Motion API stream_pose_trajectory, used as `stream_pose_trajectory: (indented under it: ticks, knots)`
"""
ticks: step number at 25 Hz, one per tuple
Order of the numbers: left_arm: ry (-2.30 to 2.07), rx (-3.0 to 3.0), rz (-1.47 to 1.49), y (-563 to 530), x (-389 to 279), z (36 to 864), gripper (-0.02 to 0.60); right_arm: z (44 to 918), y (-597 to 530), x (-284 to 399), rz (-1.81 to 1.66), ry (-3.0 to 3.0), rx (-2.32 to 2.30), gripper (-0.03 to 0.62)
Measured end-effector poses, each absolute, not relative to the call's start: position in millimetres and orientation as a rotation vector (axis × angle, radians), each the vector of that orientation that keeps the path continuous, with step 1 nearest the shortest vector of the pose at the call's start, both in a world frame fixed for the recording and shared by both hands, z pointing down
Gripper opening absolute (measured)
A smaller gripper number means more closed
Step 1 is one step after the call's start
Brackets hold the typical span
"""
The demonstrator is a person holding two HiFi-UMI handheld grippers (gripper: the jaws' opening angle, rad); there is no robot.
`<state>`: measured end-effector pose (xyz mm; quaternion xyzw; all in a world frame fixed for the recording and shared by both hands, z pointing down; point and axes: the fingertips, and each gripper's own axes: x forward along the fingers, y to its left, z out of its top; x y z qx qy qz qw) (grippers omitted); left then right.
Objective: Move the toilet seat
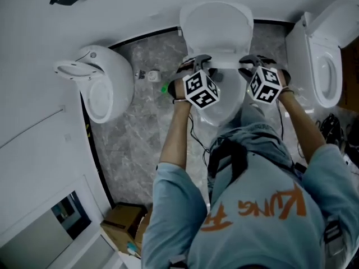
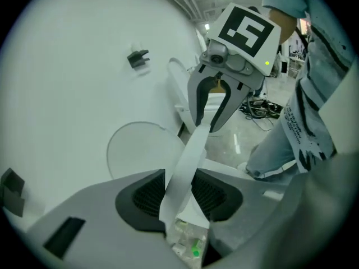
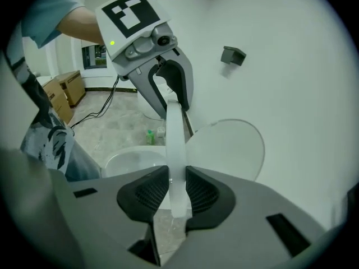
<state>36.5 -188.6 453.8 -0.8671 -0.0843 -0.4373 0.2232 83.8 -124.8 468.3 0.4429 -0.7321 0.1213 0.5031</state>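
The thin white plastic toilet seat (image 2: 185, 167) stands lifted off the white ceramic bowl (image 3: 132, 158). It shows edge-on as a pale band running straight from the left gripper (image 2: 179, 195) to the right gripper (image 3: 171, 195). Each gripper's ribbed black pads are pressed onto that band, so both pinch the seat's rim and neither is spread or empty. The two face each other across the seat, one on either side of it, and neither is nearer than the other. The round white lid (image 3: 230, 147) stands upright against the wall just behind the band, and the open bowl lies on the person's side of it. The seat's long axis therefore runs from the gripped rim down toward the back of the bowl (the hinge itself is hidden). Judging by this, the coming move is a swing about that hidden end, either back to the lid or down to the bowl, with both hands keeping pace so the rim does not twist. The floor (image 1: 134, 122) is grey veined stone, bounded by plain white walls. A second white toilet (image 1: 325, 55) and a white wall-hung fixture (image 1: 101, 80) flank this one. A small green-capped bottle (image 3: 150, 136) stands near the base, and brown cardboard boxes (image 1: 126, 220) sit well apart.
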Motion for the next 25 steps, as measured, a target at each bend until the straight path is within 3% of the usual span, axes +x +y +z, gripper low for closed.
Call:
stream_pose_trajectory:
  ticks: [25]
  knots:
    - [0.142,-2.494,-1.204,-307.2,165.0,447.1,0.186,467.1,-238.7,210.3,0.186,-1.765,1.430,0.086]
